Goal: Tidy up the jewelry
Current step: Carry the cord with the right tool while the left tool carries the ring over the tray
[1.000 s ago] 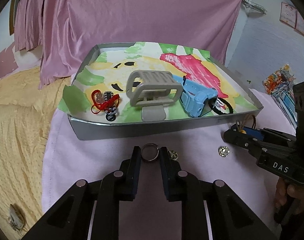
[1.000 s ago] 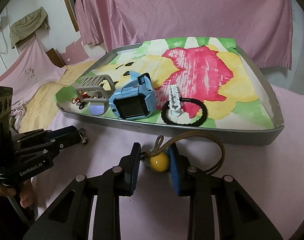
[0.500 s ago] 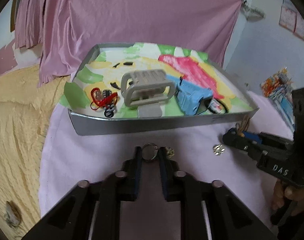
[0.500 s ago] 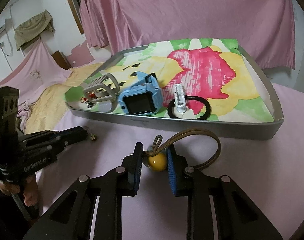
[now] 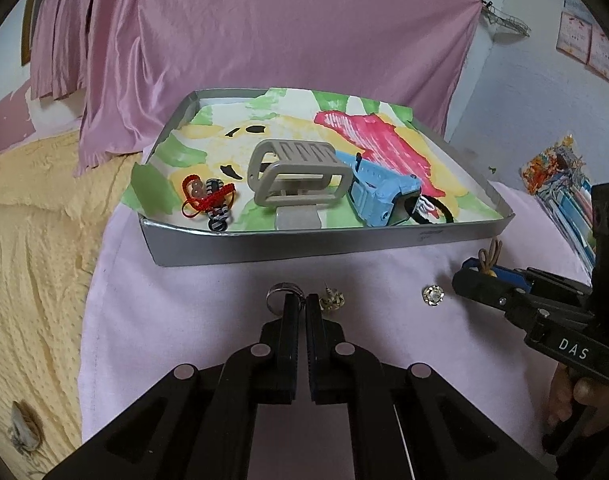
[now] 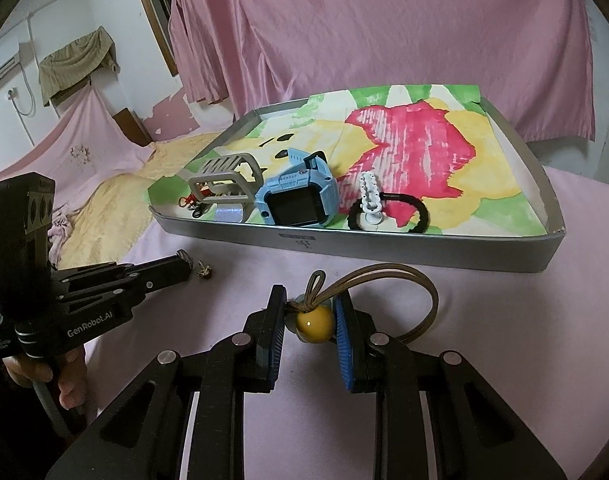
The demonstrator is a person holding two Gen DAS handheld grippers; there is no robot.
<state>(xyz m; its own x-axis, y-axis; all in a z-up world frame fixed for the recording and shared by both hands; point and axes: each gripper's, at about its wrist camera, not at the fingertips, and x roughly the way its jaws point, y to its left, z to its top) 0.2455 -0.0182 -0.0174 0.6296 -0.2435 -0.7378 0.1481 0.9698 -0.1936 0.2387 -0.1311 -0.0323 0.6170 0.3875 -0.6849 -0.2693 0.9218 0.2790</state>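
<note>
A grey tray [image 5: 304, 246] lined with a painted sheet holds a blue watch [image 5: 378, 196], a beige watch strap [image 5: 298, 178], a red cord charm [image 5: 204, 196] and a black hair tie [image 6: 388, 214]. My left gripper [image 5: 300, 300] is shut on a silver ring [image 5: 280, 294] on the pink cloth in front of the tray. A small earring [image 5: 332, 300] lies just right of it, a crystal stud [image 5: 432, 295] further right. My right gripper [image 6: 310, 312] is closed around a yellow bead [image 6: 314, 322] on a brown cord loop [image 6: 404, 280].
The pink cloth [image 5: 184, 320] covers a surface beside a yellow blanket [image 5: 32, 260]. Pink drapes hang behind the tray. Colourful packets [image 5: 556, 176] lie at the far right. The left gripper also shows in the right wrist view [image 6: 182, 266].
My left gripper has closed fully on the silver ring, tipping it to the left. The right gripper has narrowed onto the yellow bead.
</note>
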